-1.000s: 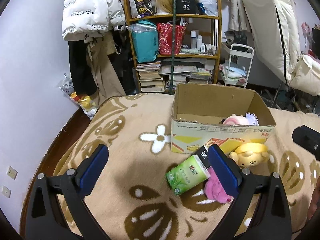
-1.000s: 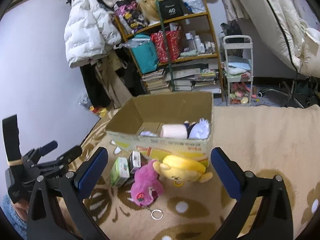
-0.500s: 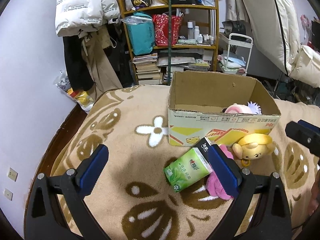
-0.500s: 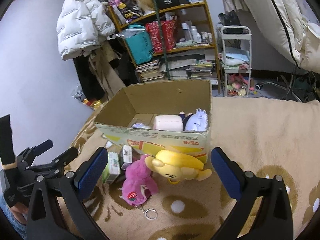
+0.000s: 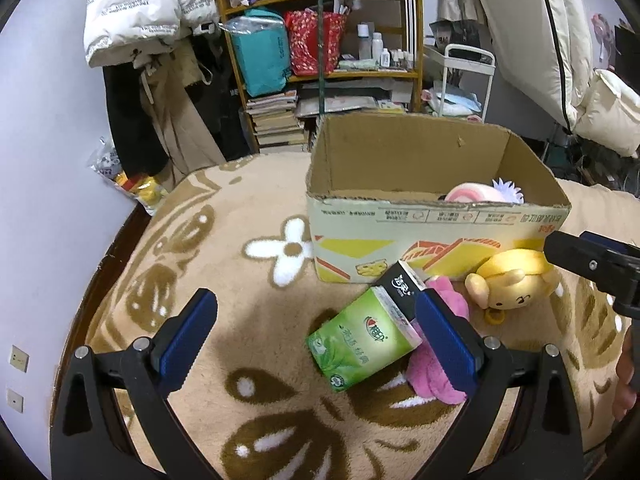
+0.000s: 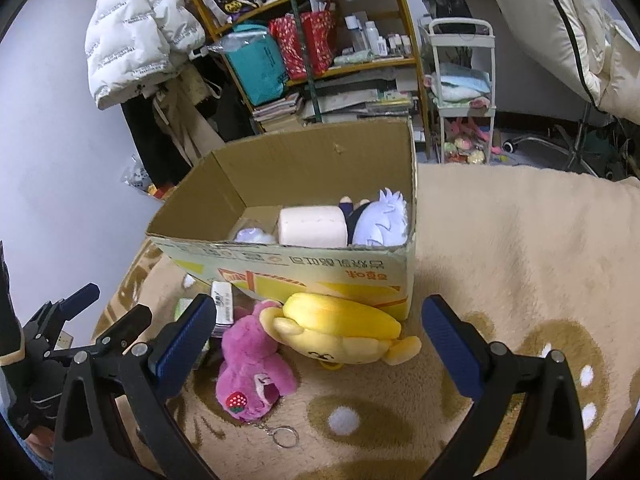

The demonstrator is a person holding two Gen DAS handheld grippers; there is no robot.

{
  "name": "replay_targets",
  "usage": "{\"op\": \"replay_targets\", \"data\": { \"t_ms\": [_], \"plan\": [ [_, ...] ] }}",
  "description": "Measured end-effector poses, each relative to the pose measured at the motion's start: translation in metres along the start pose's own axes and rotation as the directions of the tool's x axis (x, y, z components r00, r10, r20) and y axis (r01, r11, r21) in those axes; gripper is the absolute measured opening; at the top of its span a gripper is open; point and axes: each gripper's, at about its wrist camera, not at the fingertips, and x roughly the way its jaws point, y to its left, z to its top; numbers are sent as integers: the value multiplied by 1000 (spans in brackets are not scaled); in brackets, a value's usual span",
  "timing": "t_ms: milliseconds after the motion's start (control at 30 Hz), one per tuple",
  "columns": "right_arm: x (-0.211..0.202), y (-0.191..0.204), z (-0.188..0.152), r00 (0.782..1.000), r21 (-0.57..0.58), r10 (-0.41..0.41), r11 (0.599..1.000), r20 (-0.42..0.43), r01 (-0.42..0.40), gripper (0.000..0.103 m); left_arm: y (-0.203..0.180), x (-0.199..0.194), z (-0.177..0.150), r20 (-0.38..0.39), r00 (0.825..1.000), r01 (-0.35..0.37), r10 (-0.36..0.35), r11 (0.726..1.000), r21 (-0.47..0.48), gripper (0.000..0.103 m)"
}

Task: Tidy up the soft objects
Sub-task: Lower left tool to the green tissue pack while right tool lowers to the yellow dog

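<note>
- Left gripper (image 5: 316,336): one, fingers spread wide, holding nothing and touching nothing. It hangs above the blanket (image 5: 248,280), with the tissue pack between its fingers in view and its right finger (image 5: 444,340) overlapping the pink toy.
- Tissue packs: two. One green tissue pack (image 5: 362,338) lies tilted on the blanket in front of the box; one black tissue pack (image 5: 400,288) lies against its far end, touching the box front.
- Box (image 5: 436,220): one cardboard box, open at the top, standing on the blanket.
- Soft items inside the box: three counted from the right wrist view. A small pale bundle (image 6: 250,235) at the left, a pink roll (image 6: 312,226) in the middle, and a white-haired doll (image 6: 380,220) at the right, all along the near wall.
- Soft toys outside the box: two. A pink plush toy (image 6: 250,376) with a strawberry badge and a key ring (image 6: 285,436) lies on the blanket; a yellow plush toy (image 6: 340,330) lies beside it, touching it and resting against the box front.
- Right gripper (image 6: 316,342): one, fingers spread wide, empty. The yellow toy sits between the two fingers in view; whether either finger touches it cannot be told.
</note>
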Motion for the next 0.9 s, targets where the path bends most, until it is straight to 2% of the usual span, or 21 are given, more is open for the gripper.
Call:
{"op": "replay_targets", "data": {
  "t_ms": [100,600,900],
  "plan": [
    [8,-3,-1,1000,6,-7,1000,-18,7,103,-3,9,-3,-31,999,37,-37,999,2,98],
    [47,-14,-5,991,17,-30,999,-127,32,103,-21,38,-16,-121,991,56,-49,997,57,98],
    [57,-17,-9,986,22,-39,999,-162,43,103,-30,57,-22,-174,984,53,-37,995,86,98]
  ]
}}
